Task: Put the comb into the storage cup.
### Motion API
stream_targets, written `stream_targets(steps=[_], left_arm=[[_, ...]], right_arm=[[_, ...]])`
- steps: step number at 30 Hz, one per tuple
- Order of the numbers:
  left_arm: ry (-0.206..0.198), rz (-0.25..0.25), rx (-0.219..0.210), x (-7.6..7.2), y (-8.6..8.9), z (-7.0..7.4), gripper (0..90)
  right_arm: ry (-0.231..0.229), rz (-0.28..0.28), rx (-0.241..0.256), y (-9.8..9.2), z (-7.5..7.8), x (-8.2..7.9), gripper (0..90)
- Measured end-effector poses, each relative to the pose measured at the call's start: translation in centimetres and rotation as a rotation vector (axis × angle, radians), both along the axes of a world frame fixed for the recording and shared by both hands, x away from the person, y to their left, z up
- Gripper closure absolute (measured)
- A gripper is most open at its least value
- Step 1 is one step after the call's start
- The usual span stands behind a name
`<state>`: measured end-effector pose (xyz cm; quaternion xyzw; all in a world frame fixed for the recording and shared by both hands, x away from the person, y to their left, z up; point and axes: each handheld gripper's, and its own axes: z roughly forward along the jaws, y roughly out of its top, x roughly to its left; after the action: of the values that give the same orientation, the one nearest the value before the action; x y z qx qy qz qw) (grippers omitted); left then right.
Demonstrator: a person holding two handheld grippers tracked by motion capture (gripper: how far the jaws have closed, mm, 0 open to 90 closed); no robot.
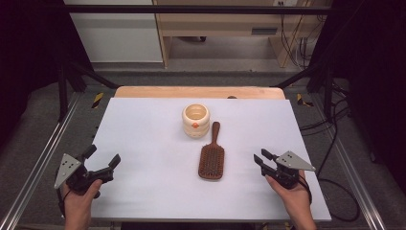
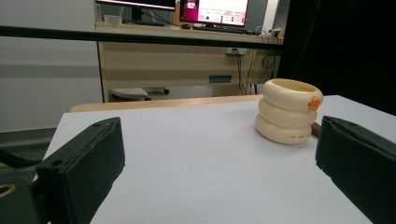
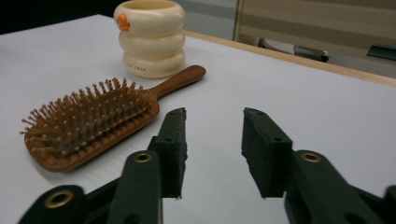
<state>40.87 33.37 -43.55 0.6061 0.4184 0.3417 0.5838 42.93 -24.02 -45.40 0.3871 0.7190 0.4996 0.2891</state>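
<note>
The fingers (image 3: 173,140) of the right gripper (image 1: 266,161) are apart and hold nothing. The left gripper (image 1: 102,163) has its fingers (image 2: 88,163) wide apart too, and empty. The wooden hairbrush (image 1: 211,155) lies on the white table (image 1: 143,143), bristles up, just in front of the cream cup (image 1: 196,120), its handle beside the cup. The brush looks hard and light. The thin handle seems the best place to grab.

Both hands come in from the bottom edge, each wrapped round its tool. The left gripper (image 1: 102,158) has its jaws spread wide and angled up and to the right, nothing between them. The right gripper (image 1: 262,157), well apart from it, has a narrower gap, also empty, jaws pointing up-left.
</note>
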Motion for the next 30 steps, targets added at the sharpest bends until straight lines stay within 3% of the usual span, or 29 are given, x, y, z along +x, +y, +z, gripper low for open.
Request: stream_targets(steps=[9, 16, 30], left_arm=[[0.000, -0.007, 0.016, 0.0, -0.3, 0.0, 1.5], [0.001, -0.005, 0.015, 0.0, -0.3, 0.0, 1.5], [0.003, -0.010, 0.019, 0.0, -0.4, -0.1, 1.7]], right_arm=[[0.048, 0.073, -0.062, 1.6, -0.6, -0.1, 84.8], [0.077, 0.106, -0.089, 2.8, -0.9, 0.0, 89.8], [0.117, 0.171, -0.149, 5.2, -1.1, -0.1, 90.0]])
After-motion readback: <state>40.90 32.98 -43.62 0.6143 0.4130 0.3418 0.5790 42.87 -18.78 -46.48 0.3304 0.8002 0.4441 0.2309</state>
